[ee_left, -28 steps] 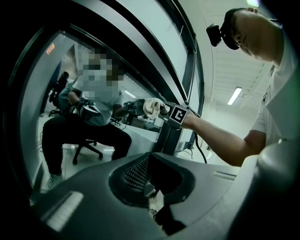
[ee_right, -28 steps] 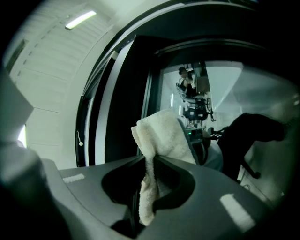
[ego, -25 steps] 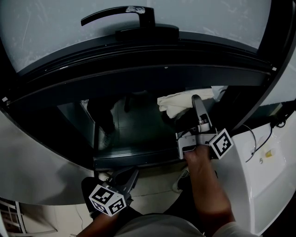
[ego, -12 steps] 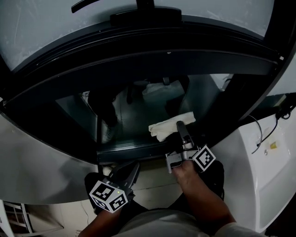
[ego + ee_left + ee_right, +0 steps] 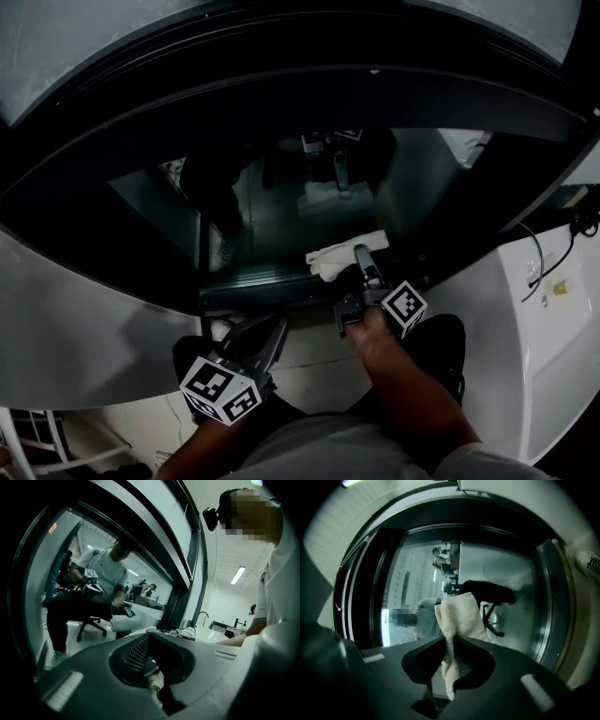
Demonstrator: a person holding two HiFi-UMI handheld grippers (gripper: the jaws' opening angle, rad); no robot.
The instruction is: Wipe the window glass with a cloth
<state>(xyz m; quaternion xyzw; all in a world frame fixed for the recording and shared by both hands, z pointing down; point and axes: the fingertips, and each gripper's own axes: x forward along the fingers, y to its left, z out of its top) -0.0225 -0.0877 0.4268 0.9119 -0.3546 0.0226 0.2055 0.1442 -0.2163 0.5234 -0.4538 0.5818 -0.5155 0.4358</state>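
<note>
Low at the left of the head view, the left gripper (image 5: 270, 330) hangs over the pale floor, well apart from the window. Its own view shows its jaws drawn together with nothing between them, so it plays no part in the wipe.

Above it, the dark, reflective window glass (image 5: 272, 202) sits in a black window frame (image 5: 262, 292). The cream terry cloth (image 5: 339, 255) lies bunched against the lowest strip of the pane, just above the bottom rail and right of the pane's middle. The right gripper (image 5: 360, 251) is clenched on it. In the right gripper view a thick fold stands up beyond the jaws towards the glass, and a thinner tail hangs below them.

The step in hand looks like a pass along the bottom edge. To do it well, the person should lean the gripper so that the towel fold, not the hard jaw tips, meets the pane. The pressure should be even and moderate. Strokes should overlap and run right into the corner where glass meets rail, where dirt likely gathers. The jaws hold only a narrow fold, so a hard drag could pull the cloth loose.

At the far right stands a white moulded unit (image 5: 534, 356); the forearm should clear it.
</note>
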